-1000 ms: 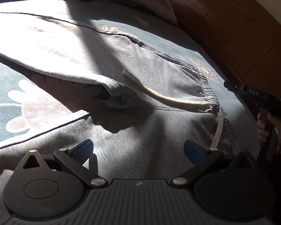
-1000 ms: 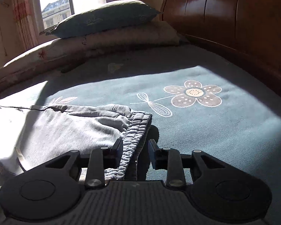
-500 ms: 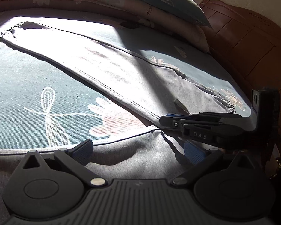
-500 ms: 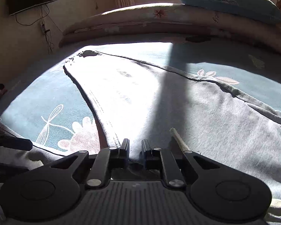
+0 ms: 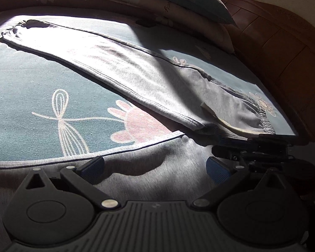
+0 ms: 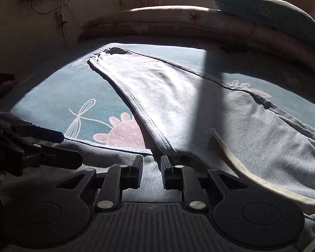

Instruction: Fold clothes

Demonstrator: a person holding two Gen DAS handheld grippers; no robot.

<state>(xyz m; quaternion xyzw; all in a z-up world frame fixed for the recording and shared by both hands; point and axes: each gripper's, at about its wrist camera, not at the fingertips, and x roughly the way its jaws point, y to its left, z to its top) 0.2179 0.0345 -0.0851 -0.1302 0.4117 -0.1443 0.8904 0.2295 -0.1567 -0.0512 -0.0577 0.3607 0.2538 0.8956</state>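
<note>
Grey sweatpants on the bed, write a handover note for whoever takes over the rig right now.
Left hand-held gripper: jaws wide open, nothing held, over the near leg of the grey sweatpants.
Right hand-held gripper: jaws narrow with a visible gap, just been opening slightly; no fabric clamped, poised at the crotch.
Sweatpants lie on the bedspread, legs splayed in a V, far leg flat, waistband toward the headboard, drawstring loose on top.
Done: spread out.
Left: likely bring the legs together, then fold.
</note>
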